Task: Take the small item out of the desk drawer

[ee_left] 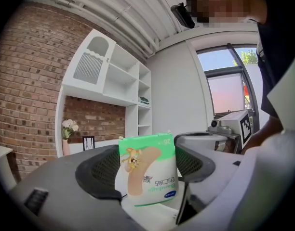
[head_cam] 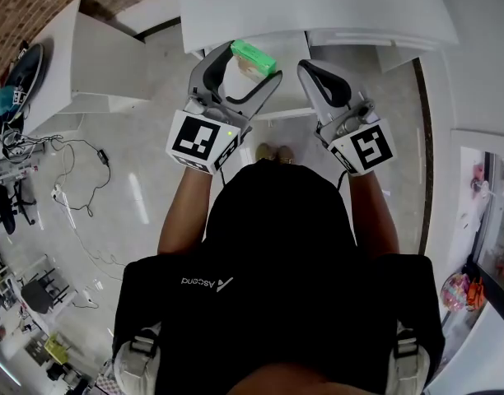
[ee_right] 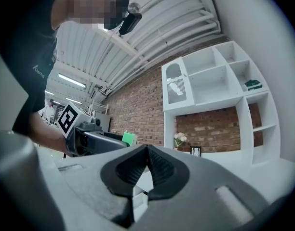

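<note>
Closest to the lens in the head view is the person's black shirt (head_cam: 277, 253), filling the lower half of the frame. Beyond it, across the top, runs the white desk (head_cam: 318, 6), and what looks like its drawer (head_cam: 289, 97) stands pulled out below it, between the two tools.

The left gripper (head_cam: 250, 62) sits upper centre, raised over that drawer, and its own view settles the matter: the jaws are clamped on a small green-and-white box of plasters (ee_left: 148, 174), one dark pad pressed to each side, with the box upright between them. The right gripper (head_cam: 311, 68) hovers just beside it, upper right of centre. In the right gripper view its jaws are pressed together with nothing between them (ee_right: 146, 165), and the green box (ee_right: 129, 137) peeks in at centre left.

So where does the job stand? The pick looks done: the item appears lifted clear of the drawer, up in the air. What seems left is carrying it away and setting it down somewhere, and perhaps closing the drawer.

Now the print. The shirt reads "Ascend" (head_cam: 204, 282), upside down from this angle. The box shows a drawn plaster, cartoon animals, a line of Korean lettering, two digits at its top corner and a small blue oval logo, all too small to read with confidence.
</note>
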Tool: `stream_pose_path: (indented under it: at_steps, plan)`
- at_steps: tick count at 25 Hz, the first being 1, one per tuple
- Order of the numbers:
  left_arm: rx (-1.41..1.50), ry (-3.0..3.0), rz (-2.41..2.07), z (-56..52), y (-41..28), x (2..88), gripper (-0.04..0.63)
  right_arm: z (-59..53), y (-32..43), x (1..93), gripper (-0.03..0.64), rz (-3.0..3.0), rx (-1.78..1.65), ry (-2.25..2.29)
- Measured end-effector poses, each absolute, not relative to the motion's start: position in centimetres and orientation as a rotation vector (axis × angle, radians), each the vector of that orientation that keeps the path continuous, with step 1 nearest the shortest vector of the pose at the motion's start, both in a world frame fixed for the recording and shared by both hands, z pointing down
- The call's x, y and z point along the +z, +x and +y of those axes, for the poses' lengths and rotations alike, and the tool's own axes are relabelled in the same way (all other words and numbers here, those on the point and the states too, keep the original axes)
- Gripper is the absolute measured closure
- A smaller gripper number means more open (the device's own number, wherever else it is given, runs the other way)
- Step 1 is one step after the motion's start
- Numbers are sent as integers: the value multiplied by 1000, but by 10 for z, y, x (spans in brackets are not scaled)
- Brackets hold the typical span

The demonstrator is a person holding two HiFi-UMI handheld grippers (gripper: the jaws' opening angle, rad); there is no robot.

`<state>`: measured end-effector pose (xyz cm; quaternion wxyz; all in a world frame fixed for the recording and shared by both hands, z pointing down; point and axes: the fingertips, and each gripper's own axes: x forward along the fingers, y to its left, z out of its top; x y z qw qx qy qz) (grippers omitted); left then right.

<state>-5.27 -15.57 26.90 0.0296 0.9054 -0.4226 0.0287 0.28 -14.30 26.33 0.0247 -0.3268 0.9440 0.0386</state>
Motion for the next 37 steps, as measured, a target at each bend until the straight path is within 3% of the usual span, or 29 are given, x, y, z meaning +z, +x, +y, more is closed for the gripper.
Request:
stream_pose_path:
  at_steps: [37]
  plan:
    - [64, 2838, -1301, -146, -64, 257, 245, -134, -16, 258, 615, 2943, 165, -989]
